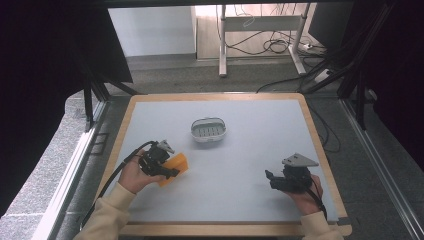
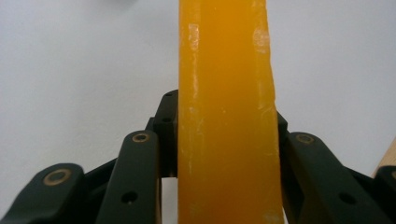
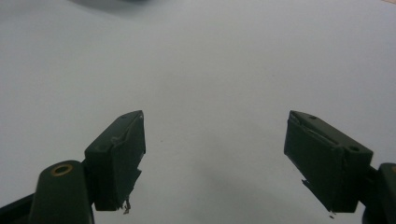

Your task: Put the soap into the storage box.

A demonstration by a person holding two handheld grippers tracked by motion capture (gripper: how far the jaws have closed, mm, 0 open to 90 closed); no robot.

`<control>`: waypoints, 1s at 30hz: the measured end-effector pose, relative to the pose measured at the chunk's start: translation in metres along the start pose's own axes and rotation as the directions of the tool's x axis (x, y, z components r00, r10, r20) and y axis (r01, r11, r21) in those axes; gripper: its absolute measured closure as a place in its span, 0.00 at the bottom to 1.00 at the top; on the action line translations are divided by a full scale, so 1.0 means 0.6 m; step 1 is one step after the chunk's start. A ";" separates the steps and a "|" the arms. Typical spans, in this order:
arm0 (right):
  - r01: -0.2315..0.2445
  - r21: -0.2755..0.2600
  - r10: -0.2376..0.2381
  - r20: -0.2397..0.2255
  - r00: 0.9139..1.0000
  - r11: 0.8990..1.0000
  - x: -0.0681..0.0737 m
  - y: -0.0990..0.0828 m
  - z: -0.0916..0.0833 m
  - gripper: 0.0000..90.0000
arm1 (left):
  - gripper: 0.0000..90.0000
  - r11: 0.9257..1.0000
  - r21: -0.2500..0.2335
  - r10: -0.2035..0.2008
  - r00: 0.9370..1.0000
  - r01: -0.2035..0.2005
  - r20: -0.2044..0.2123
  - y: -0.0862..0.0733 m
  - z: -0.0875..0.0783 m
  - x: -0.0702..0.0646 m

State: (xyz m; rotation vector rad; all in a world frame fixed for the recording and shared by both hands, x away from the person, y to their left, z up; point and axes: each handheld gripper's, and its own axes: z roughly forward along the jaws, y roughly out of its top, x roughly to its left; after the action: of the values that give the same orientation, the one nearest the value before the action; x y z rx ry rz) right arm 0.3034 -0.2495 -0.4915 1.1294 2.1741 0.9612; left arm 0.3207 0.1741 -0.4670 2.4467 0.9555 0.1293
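Nearest the person, the left gripper is clamped on an orange block at the table's left side, low over the grey mat. In the left gripper view the orange block stands between the black jaws, which press on its two sides; its top and bottom run off the frame, so its full length cannot be made out. On the right, the right gripper rests near the mat's edge with its jaws spread wide around bare mat, holding nothing. Farther off, near the middle, a small white slotted dish sits well apart from both grippers; what it contains is too small to tell.
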 end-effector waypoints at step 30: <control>0.003 -0.004 -0.003 0.001 1.000 1.000 0.001 0.000 -0.001 0.23 | 0.69 0.999 -0.043 0.030 0.999 -0.031 -0.021 0.022 -0.023 0.013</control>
State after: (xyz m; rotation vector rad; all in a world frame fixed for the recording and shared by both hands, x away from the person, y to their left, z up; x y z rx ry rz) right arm 0.3027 -0.2489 -0.4913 1.1238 2.1717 0.9637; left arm 0.3309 0.1767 -0.4492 2.4256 0.9152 0.1838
